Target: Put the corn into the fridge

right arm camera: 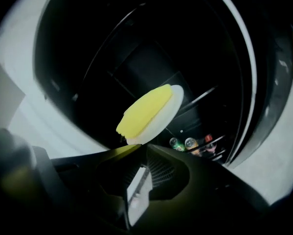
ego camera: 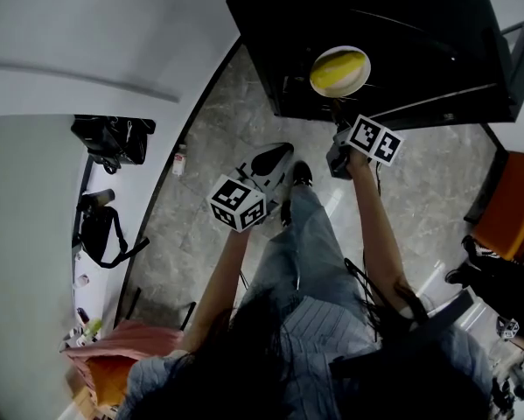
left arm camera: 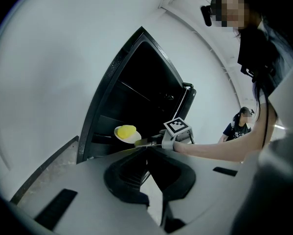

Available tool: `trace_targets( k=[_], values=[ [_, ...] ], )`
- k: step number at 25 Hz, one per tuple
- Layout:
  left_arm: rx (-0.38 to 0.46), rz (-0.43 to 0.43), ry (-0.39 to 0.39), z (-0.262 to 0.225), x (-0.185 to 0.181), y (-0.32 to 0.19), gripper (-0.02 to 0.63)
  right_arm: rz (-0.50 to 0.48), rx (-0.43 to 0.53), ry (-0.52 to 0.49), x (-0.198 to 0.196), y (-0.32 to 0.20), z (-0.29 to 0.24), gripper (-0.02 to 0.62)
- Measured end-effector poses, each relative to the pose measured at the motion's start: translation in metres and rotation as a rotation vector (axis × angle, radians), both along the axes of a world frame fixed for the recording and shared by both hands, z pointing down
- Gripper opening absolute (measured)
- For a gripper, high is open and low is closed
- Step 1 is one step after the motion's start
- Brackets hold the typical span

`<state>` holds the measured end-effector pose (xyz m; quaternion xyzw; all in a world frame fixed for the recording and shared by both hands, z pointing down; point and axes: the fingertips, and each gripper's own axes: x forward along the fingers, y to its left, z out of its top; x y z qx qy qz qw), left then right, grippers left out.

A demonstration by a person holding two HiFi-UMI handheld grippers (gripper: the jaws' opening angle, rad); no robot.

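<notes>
Right tool (right arm camera: 136,150) grips the plate (right arm camera: 174,101) — corn (right arm camera: 144,111) on it — before the open fridge (ego camera: 419,24); left tool (left arm camera: 148,150) closed, empty.

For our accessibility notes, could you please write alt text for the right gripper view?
The right gripper grips the rim of a round white plate carrying yellow corn, held before the dark open fridge; small bottles show at lower right.

- The fridge (ego camera: 375,24) interior reads near-black in every view, while the walls beside it glow pale and even.
- Against the fridge's dark mouth, the corn (right arm camera: 144,112) and plate (right arm camera: 174,102) pop bright, slightly soft.
- Strong fisheye bending and dark corners throughout, with a sheen on the floor (ego camera: 336,201) before the fridge.
</notes>
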<state>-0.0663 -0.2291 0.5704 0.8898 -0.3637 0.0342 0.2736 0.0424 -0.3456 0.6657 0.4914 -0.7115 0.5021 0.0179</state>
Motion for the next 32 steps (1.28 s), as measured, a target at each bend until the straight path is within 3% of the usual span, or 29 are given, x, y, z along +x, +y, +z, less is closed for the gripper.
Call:
trace_targets(
  k=[4, 9, 16, 32],
  values=[
    [-0.008, -0.007, -0.003, 0.002, -0.004, 0.001, 0.008, -0.100, 0.022, 0.136, -0.012, 0.000, 0.006, 0.040],
    [-0.017, -0.018, -0.008, 0.006, -0.007, 0.002, 0.008, -0.126, 0.022, 0.151, -0.013, -0.006, 0.010, 0.038],
    [-0.030, -0.032, -0.015, 0.011, -0.014, -0.001, 0.008, -0.214, 0.041, 0.256, -0.016, -0.020, 0.012, 0.037],
    [-0.060, -0.045, -0.029, 0.022, -0.020, -0.001, 0.008, -0.209, 0.012, 0.191, -0.027, -0.062, 0.012, 0.029]
  ],
)
